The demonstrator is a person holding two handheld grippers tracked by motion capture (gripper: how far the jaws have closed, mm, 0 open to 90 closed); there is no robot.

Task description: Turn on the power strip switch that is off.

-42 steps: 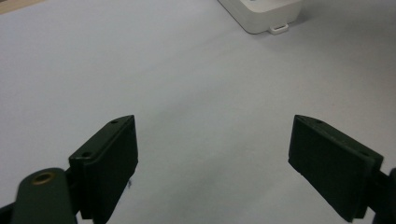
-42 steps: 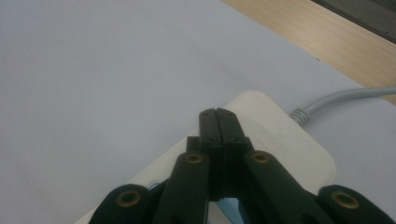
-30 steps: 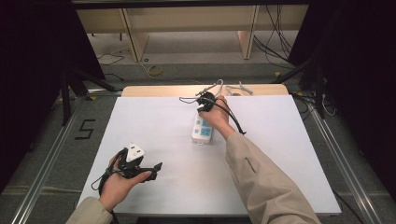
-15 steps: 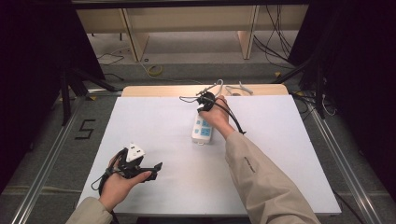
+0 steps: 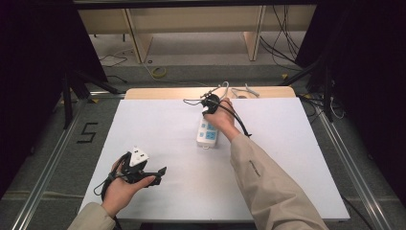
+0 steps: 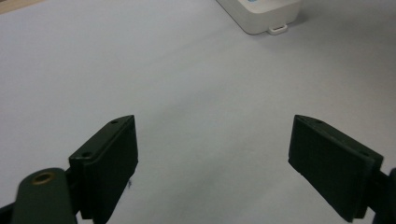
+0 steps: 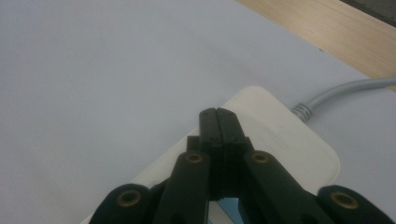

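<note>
A white power strip (image 5: 207,132) with blue socket faces lies lengthwise at the middle of the white table (image 5: 297,143). Its grey cable (image 7: 345,88) runs off the far end. My right gripper (image 5: 209,103) is over that far end, jaws shut flat together with nothing between them, tips (image 7: 217,114) at or just above the strip's white top (image 7: 289,144). My left gripper (image 5: 159,173) is held low at the near left, far from the strip. Its jaws (image 6: 212,135) stand wide open over bare table, and the strip's near corner (image 6: 261,14) lies ahead of them.
The bare wooden table edge (image 5: 163,92) shows beyond the white sheet, with loose grey cables (image 5: 239,89) lying on it. Metal rails (image 5: 45,163) run along both sides of the table. A sleeve (image 5: 268,182) crosses the near right.
</note>
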